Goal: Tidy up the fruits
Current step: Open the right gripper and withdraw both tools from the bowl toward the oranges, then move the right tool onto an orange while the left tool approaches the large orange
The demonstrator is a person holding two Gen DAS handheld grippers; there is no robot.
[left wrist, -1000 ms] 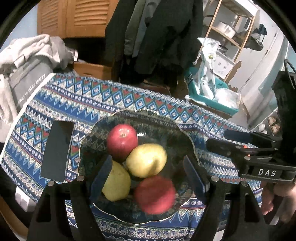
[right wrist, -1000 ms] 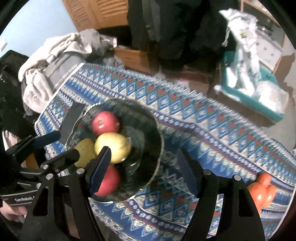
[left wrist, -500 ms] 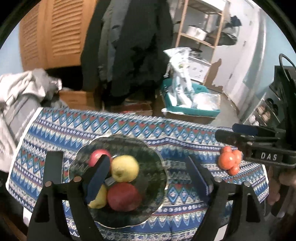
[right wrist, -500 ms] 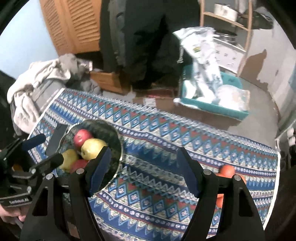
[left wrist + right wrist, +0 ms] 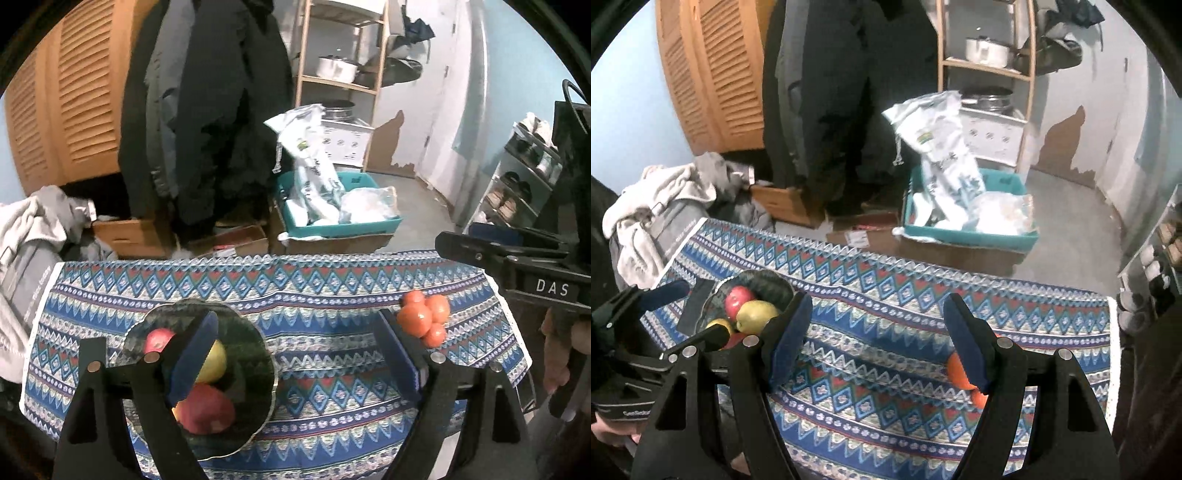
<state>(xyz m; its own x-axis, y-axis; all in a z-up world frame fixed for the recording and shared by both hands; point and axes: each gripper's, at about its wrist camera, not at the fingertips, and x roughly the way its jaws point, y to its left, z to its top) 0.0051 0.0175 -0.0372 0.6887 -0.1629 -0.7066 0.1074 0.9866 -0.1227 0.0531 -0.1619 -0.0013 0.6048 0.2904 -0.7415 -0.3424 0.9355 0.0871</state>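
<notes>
Cluttered room, patterned tabletop (image 5: 325, 291); both tongs have pulled back from the bowl (image 5: 255, 354), left tongs (image 5: 299, 354) wide and empty, right tongs (image 5: 882, 339) half-open, empty; apples sit inside it, oranges (image 5: 424, 317) well right, probably next.

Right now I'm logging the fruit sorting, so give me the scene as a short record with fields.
surface: table under a patterned blue cloth
bowl: dark glass, on the cloth's left side
bowl contents: red apples and yellow fruits
outside the bowl: cluster of orange fruits, on the cloth's right side
left tongs: open, holding nothing
right tongs: open, holding nothing
</notes>
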